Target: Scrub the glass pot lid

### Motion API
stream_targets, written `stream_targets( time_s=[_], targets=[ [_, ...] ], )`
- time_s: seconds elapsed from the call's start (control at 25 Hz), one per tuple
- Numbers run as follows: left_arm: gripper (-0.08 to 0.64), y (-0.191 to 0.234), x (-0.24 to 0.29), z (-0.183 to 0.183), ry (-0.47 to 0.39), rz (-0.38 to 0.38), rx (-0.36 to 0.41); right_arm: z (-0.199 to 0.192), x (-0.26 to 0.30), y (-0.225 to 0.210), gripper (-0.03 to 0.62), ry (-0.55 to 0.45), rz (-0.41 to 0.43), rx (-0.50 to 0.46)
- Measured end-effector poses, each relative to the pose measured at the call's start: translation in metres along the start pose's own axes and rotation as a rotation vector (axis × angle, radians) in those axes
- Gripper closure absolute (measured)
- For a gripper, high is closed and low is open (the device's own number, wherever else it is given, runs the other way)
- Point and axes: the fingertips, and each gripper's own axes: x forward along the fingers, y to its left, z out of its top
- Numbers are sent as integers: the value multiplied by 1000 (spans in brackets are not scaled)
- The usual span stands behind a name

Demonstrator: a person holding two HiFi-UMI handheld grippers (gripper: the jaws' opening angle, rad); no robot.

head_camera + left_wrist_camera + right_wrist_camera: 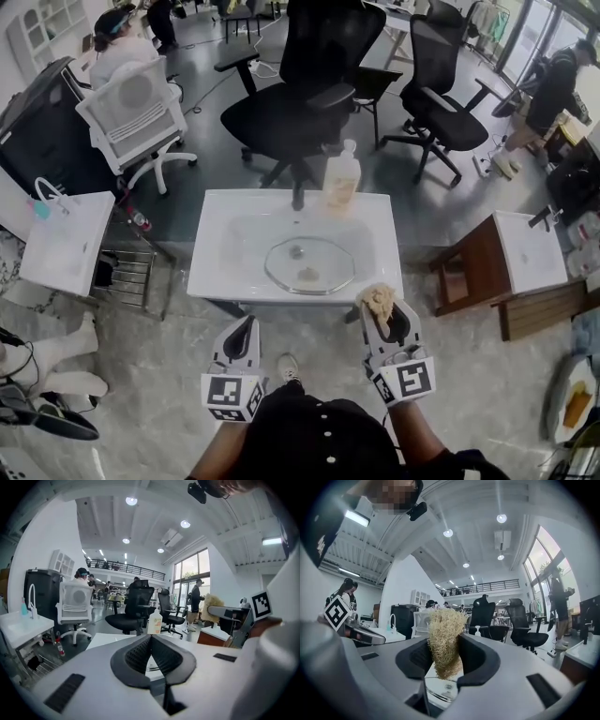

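Note:
A round glass pot lid (pixel 310 264) lies flat in the basin of a white sink (pixel 214 272), a brown smear near its front rim. Its edge shows below the jaws in the right gripper view (pixel 440 686). My right gripper (pixel 380 306) hovers at the sink's front right corner, shut on a tan fibrous scrubber (pixel 378 301) that sticks up between the jaws (pixel 445 641). My left gripper (pixel 248 325) hangs just before the sink's front edge, jaws shut together with nothing in them (pixel 151 641).
A soap bottle (pixel 342 177) stands on the sink's back rim beside the dark tap (pixel 298 195). Black office chairs (pixel 300 94) crowd behind. A second white sink (pixel 62 242) with a wire rack is at left, a wooden stand (pixel 473 267) at right.

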Motion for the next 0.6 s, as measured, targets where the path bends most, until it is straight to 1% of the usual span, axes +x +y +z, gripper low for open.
stream_targets(
  time_s=[0.12,0.28,0.44,0.6],
  targets=[
    [534,20,18,5,5,-1,5,-1,26,-2,440,1,-13,3],
    [534,37,37,6,30,-43,10,1,51,-2,440,-3,-26,-7],
    [534,48,53,3,58,-65,1,-4,64,-7,440,10,-50,-5],
    [534,44,67,-6,74,-149,-19,-18,73,-13,440,40,-61,3]
  ],
)
